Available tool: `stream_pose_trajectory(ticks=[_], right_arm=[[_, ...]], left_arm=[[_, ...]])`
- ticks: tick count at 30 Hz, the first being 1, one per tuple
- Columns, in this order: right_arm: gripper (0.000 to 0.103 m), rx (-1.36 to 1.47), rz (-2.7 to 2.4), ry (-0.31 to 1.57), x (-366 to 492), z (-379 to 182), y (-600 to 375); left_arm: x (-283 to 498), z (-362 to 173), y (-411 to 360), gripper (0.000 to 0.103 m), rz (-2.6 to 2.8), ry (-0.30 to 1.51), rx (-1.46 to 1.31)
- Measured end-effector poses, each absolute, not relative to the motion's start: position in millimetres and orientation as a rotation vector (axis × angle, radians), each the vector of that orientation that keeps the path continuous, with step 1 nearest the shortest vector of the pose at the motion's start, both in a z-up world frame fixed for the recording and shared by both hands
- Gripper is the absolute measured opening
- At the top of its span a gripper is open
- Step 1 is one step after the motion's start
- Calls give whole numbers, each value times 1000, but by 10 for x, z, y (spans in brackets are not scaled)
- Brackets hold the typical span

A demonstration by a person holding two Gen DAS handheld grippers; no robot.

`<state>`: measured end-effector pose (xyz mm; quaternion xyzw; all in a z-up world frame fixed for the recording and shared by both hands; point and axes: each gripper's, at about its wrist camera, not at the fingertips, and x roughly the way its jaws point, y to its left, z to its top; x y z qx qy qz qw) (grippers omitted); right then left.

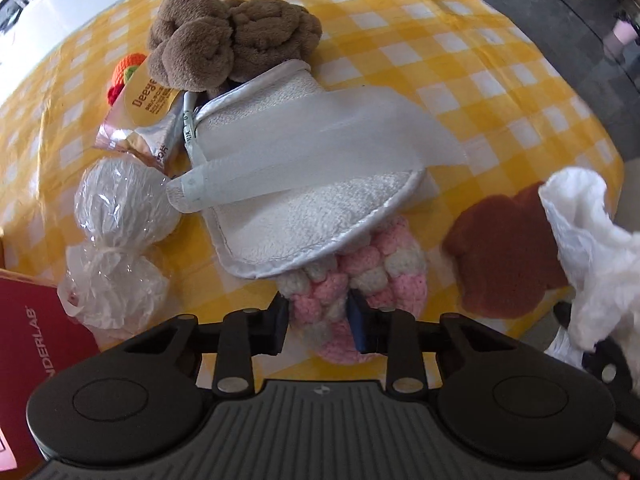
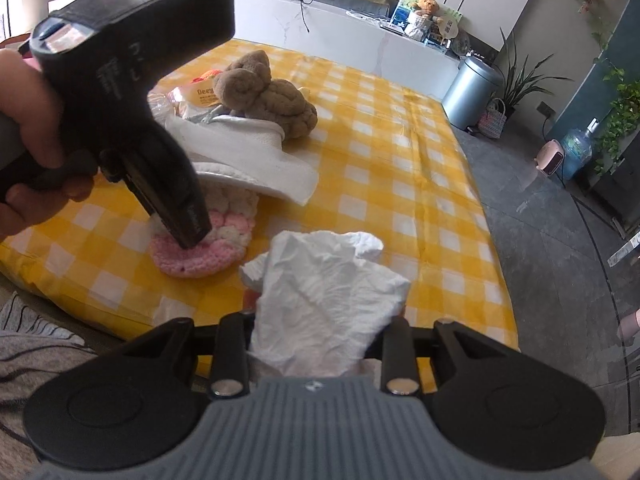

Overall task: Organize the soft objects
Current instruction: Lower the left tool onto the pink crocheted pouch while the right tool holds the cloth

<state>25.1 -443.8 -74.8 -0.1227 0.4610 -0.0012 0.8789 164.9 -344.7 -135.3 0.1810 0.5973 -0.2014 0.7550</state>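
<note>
My left gripper (image 1: pixel 320 320) presses down on a pink and white crochet piece (image 1: pixel 360 276), its jaws closed around a fold of it; it also shows in the right wrist view (image 2: pixel 192 236) on the same piece (image 2: pixel 224 240). A white bath mitt (image 1: pixel 288 200) lies partly over the crochet piece. Brown plush cloths (image 1: pixel 224 40) sit behind. My right gripper (image 2: pixel 320 336) is shut on a crumpled white cloth (image 2: pixel 328 296), held above the table's near edge; the cloth shows at the right in the left wrist view (image 1: pixel 592 256).
The table has a yellow checked cloth (image 2: pixel 400 160). A snack packet (image 1: pixel 148 120), an orange knitted toy (image 1: pixel 126 70), two wrapped white balls (image 1: pixel 124 208), a brown pad (image 1: pixel 504 256) and a red box (image 1: pixel 36 344) lie around. A bin (image 2: pixel 472 92) stands beyond the table.
</note>
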Motion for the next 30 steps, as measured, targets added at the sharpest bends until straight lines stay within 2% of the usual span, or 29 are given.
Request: stream_pose_trajectory(ticks=[11,14,17,18,19,23,26,30], right_arm=[[30,-269,1,949,243,-692,-4391],[30,-278,6,952,238,-689,-4362],[30,-307,6,959,226,-714,-4322],[30,-307,9,963,235,-719,-4322],[30,-304,12,965,237,-718,-4315],[30,-312,31,975,232,-722,-4279],[30,-312,38,977,229,-720,-4261],[30,-329,38,977,220,-735,-4228]], left_arm=[[1342,-1307,-3039,34,-473,1270,611],[1256,-1196,-2959,43,-547,1208,626],[1190,-1052,-2864,70,-618,1149,624],[1183,-999,-2841,83,-633,1124,605],[1159,-958,-2814,89,-639,1105,585],[1170,-999,-2975,95,-666,1124,589],[1250,-1225,-3012,95,-487,1223,599],[1316,-1348,-2945,97,-443,1292,430]])
